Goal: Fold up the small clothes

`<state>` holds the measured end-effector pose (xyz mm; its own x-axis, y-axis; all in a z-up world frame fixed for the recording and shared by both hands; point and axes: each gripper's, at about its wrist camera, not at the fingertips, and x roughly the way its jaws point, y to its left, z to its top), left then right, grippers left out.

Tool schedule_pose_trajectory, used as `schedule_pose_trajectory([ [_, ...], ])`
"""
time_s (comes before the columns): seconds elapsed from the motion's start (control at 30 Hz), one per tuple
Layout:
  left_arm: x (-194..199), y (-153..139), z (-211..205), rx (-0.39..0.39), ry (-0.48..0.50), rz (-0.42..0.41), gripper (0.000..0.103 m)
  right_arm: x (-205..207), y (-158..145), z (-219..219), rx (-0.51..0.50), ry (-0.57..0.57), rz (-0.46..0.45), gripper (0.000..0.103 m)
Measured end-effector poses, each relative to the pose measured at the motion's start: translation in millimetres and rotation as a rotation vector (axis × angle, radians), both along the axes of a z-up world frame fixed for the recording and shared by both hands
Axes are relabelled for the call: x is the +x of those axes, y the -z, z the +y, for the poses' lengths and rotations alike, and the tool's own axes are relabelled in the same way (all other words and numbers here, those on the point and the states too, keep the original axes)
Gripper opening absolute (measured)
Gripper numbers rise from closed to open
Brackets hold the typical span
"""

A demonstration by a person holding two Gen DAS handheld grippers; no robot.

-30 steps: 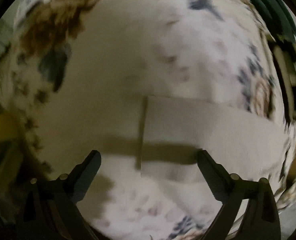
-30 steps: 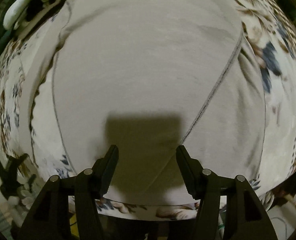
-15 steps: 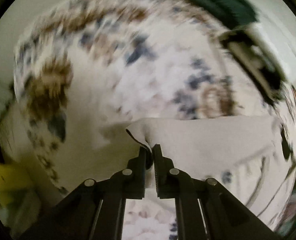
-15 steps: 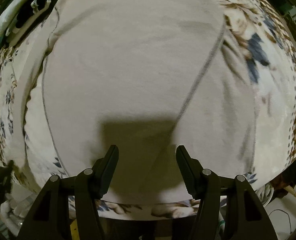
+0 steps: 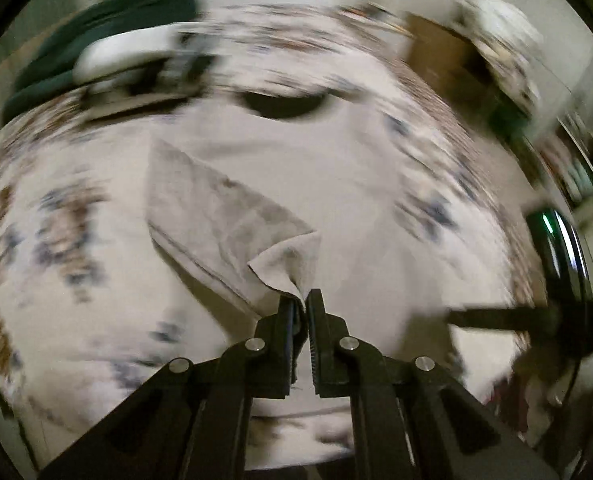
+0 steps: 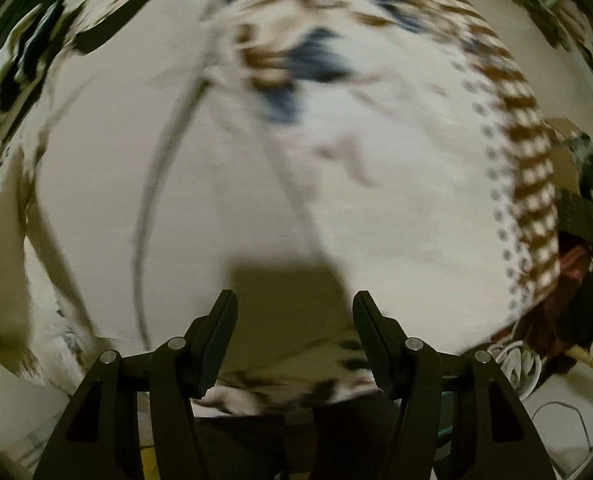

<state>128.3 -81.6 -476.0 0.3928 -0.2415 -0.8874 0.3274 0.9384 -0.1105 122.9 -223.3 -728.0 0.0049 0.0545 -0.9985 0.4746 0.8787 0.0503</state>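
Note:
A pale beige T-shirt [image 5: 336,184] lies spread on a floral-patterned cloth surface [image 5: 56,240], its dark neck opening [image 5: 280,104] at the far side. My left gripper [image 5: 301,300] is shut on the shirt's sleeve [image 5: 224,216] and holds it lifted over the shirt body. In the right wrist view the same shirt [image 6: 200,200] fills the left and middle, with a dark seam [image 6: 152,208] running across. My right gripper [image 6: 294,308] is open and empty, hovering over the shirt's near hem.
A pile of dark green and white clothes [image 5: 108,52] lies at the far left. Brown cardboard [image 5: 448,52] and clutter stand at the far right. The floral cloth's brown striped border [image 6: 532,184] marks the right edge, with cables [image 6: 520,364] and dark items below.
My left gripper closed on the sleeve and has lifted and carried it inward over the shirt. The right gripper stayed open and shifted right along the near hem.

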Motion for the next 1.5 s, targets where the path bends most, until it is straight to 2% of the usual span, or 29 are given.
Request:
schedule_pose_trajectory([
  [0.13, -20.8, 26.2, -57.9, 0.029, 0.116, 0.047, 0.005, -24.9, 11.5, -22.0, -0.016, 0.040, 0.007, 0.062],
  [0.2, -24.7, 39.9, -72.2, 0.045, 0.150, 0.082, 0.006, -37.2, 9.3, -44.3, -0.017, 0.054, 0.013, 0.062],
  [0.23, -28.4, 46.3, -79.8, 0.063, 0.145, 0.097, 0.006, -41.7, 13.9, -47.0, -0.011, 0.063, 0.018, 0.062],
  [0.27, -28.9, 50.0, -82.1, 0.073, 0.136, 0.104, 0.009, -44.7, 10.1, -60.2, -0.001, 0.069, 0.018, 0.062],
  [0.33, -29.6, 51.8, -79.0, 0.074, 0.108, 0.115, 0.010, -52.2, 1.7, -85.0, 0.016, 0.077, 0.012, 0.062],
  [0.37, -30.7, 51.7, -75.0, 0.080, 0.087, 0.114, 0.014, -54.8, -0.2, -92.6, 0.031, 0.077, 0.005, 0.062],
  [0.4, -25.7, 52.2, -69.4, 0.090, 0.062, 0.117, 0.030, -54.8, -0.3, -94.9, 0.046, 0.077, -0.002, 0.062],
  [0.43, -19.2, 51.9, -60.1, 0.087, 0.035, 0.124, 0.041, -55.4, -4.8, -108.5, 0.066, 0.076, -0.009, 0.062],
  [0.47, -15.1, 50.7, -48.8, 0.076, 0.009, 0.125, 0.066, -56.7, -6.4, -115.9, 0.083, 0.075, -0.015, 0.062],
  [0.5, -13.1, 50.5, -37.7, 0.068, -0.018, 0.121, 0.079, -55.6, -3.9, -116.1, 0.103, 0.072, -0.023, 0.062],
  [0.57, -6.4, 48.3, -3.4, 0.068, -0.108, 0.120, 0.081, -67.1, -16.9, -141.0, 0.148, 0.059, -0.028, 0.066],
  [0.73, 6.1, 76.5, 87.5, 0.086, -0.306, 0.220, 0.081, -55.4, 2.7, -143.8, 0.233, 0.018, -0.014, 0.067],
  [0.8, 6.4, 95.9, 120.5, 0.063, -0.372, 0.276, 0.081, -47.0, 10.8, -143.7, 0.263, 0.018, -0.009, 0.067],
  [0.9, 3.6, 127.8, 150.2, 0.009, -0.413, 0.386, 0.079, -35.5, 20.3, -141.0, 0.329, 0.035, -0.004, 0.067],
  [1.03, -4.3, 149.4, 148.4, -0.048, -0.373, 0.444, 0.078, -32.5, 38.6, -131.2, 0.345, 0.020, 0.005, 0.067],
  [1.07, -7.2, 151.1, 142.5, -0.053, -0.353, 0.441, 0.070, -31.4, 39.1, -128.4, 0.339, 0.010, 0.004, 0.067],
  [1.1, -9.0, 152.5, 135.8, -0.050, -0.328, 0.439, 0.047, -30.8, 39.2, -127.0, 0.336, -0.001, 0.002, 0.067],
  [1.13, -11.6, 154.2, 126.1, -0.046, -0.300, 0.442, 0.031, -30.0, 37.4, -124.5, 0.333, -0.006, 0.004, 0.067],
  [1.17, -14.2, 155.8, 118.6, -0.022, -0.286, 0.444, 0.006, -29.0, 36.4, -122.1, 0.334, -0.010, 0.004, 0.062],
  [1.27, -19.7, 148.1, 109.4, -0.039, -0.305, 0.411, 0.004, -27.7, 36.6, -114.6, 0.366, -0.017, 0.016, 0.015],
  [1.3, -20.9, 144.7, 109.7, -0.056, -0.320, 0.408, 0.003, -27.7, 35.6, -113.0, 0.365, -0.017, 0.014, 0.007],
  [1.5, -35.1, 104.5, 130.2, -0.179, -0.432, 0.392, 0.003, -36.6, 3.7, -113.7, 0.402, 0.008, -0.023, 0.003],
])
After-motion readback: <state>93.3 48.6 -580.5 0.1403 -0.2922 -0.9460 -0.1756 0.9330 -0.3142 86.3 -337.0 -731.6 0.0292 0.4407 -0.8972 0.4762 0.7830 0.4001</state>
